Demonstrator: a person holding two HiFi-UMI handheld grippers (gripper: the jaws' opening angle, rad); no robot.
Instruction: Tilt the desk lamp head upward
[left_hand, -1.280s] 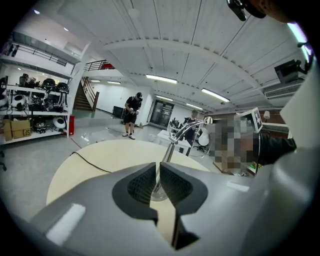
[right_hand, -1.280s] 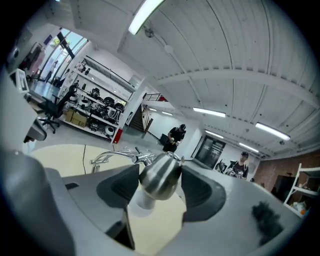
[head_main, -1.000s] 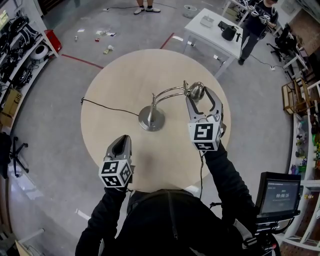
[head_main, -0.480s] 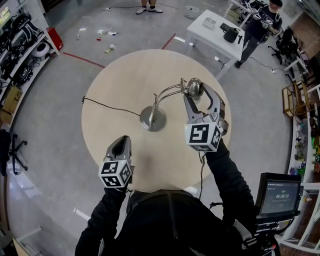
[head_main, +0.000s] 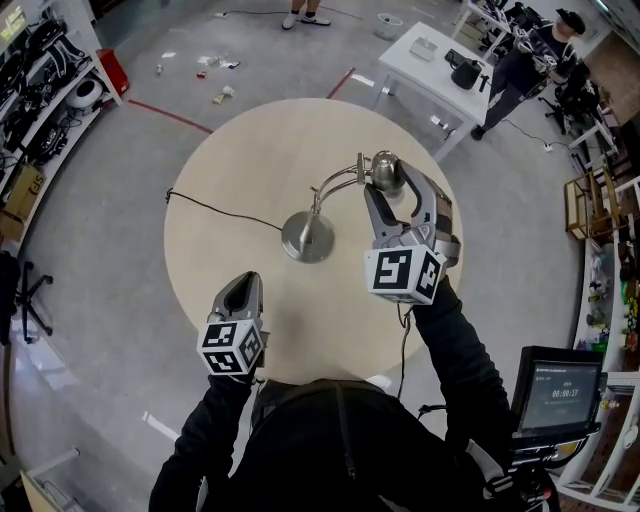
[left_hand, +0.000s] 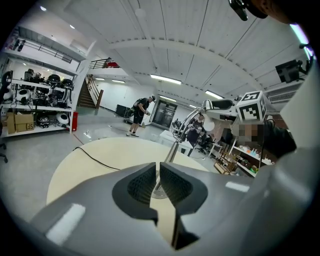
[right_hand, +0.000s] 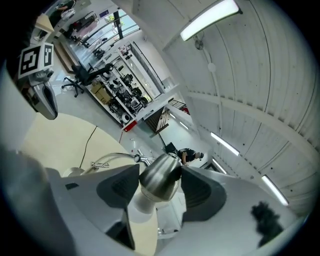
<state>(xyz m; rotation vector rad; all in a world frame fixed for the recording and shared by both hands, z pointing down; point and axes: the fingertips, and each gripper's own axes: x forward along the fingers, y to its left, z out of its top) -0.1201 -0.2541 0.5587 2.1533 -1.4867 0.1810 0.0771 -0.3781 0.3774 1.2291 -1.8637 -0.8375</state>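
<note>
Now my right gripper (head_main: 391, 188) clamps the brushed-metal dome-shaped desk lamp head (head_main: 384, 170) above the round pale wooden table (head_main: 250, 150), while my left gripper (head_main: 243, 286) hovers with jaws together.

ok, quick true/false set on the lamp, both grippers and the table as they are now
1. The right gripper has its fingers closed on the lamp head. True.
2. The left gripper holds the lamp base. False: its fingers are together with nothing between them, and it hangs over the near part of the table, apart from the base.
3. The lamp base stands upright on the round table. True.
4. The black cord runs from the base toward the right gripper. False: in the head view it runs to the table's left edge, away from that gripper.
</note>
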